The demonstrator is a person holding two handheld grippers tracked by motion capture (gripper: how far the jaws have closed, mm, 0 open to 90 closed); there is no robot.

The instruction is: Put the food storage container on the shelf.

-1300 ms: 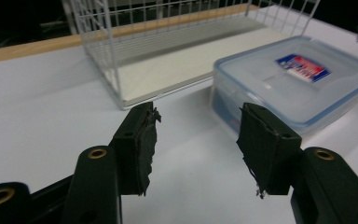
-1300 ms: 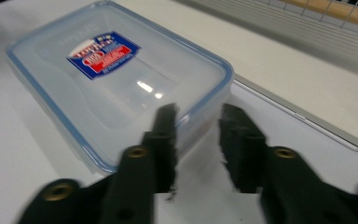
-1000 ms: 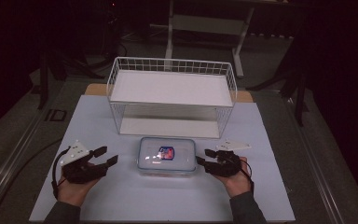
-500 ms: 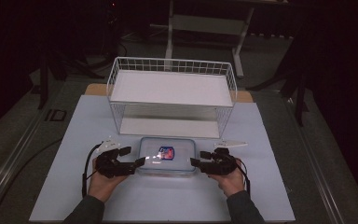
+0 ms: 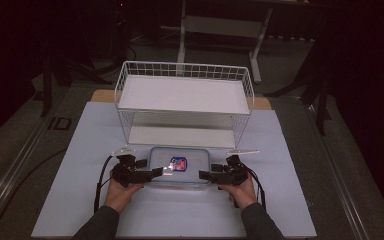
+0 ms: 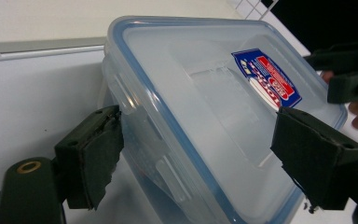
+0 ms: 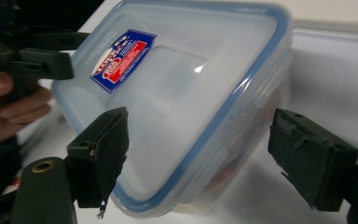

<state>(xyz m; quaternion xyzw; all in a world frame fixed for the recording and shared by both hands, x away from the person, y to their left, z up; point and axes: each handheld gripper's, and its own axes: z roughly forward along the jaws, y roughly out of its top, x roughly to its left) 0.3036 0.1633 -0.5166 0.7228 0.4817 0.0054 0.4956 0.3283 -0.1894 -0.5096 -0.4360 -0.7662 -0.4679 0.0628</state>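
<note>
A clear plastic container (image 5: 180, 166) with a blue-rimmed lid and a red and blue label lies flat on the white tabletop, in front of the wire rack. My left gripper (image 5: 152, 172) is at its left end and my right gripper (image 5: 205, 175) at its right end. In the left gripper view the container (image 6: 205, 93) has one end between the spread jaws of the left gripper (image 6: 203, 158), which have just been opening; the pads do not press on it. In the right gripper view the right gripper (image 7: 205, 158) likewise straddles the container (image 7: 182, 79), its jaws just opened wide.
A white wire rack (image 5: 185, 95) with two shelves stands just behind the container. The white tabletop (image 5: 80, 150) spreads to both sides and toward the person. Dark floor and furniture legs surround the table.
Both hands have come inward to the container's ends, the left one moving farthest to the right. Both pairs of jaws stand wider than before.
</note>
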